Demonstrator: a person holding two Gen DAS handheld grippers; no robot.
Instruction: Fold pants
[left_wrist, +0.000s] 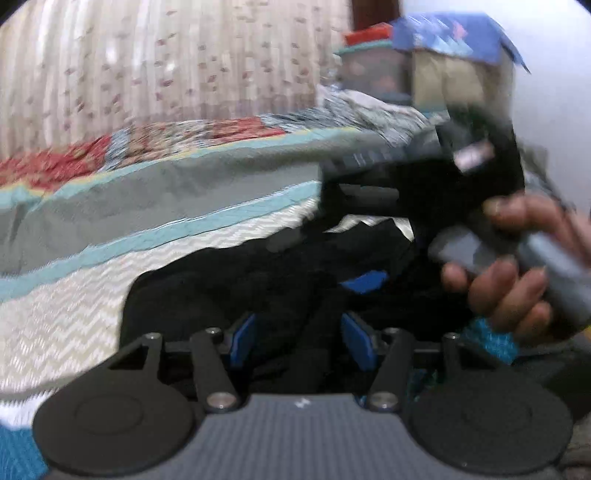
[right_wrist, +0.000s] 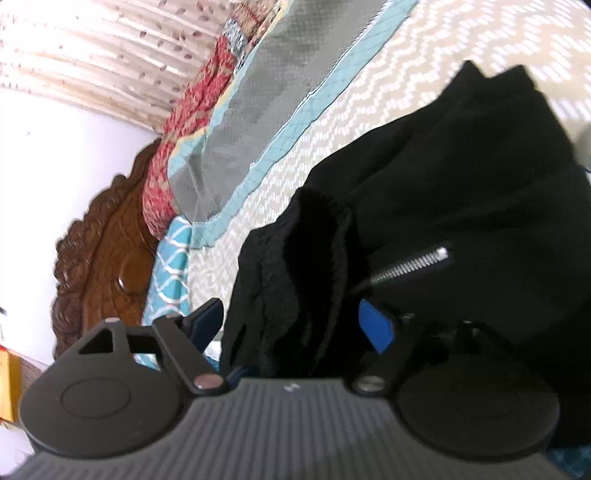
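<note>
Both grippers' fingers (left_wrist: 357, 341) stand parted, unclenched, black pants (right_wrist: 461, 177) bunched loosely between them.

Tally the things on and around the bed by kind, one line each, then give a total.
Black pants: 1
Grippers: 2, left gripper and right gripper
Bed cover, cream zigzag: 1
Folded quilt, grey with teal border: 1
Carved wooden headboard: 1
Total: 6
</note>
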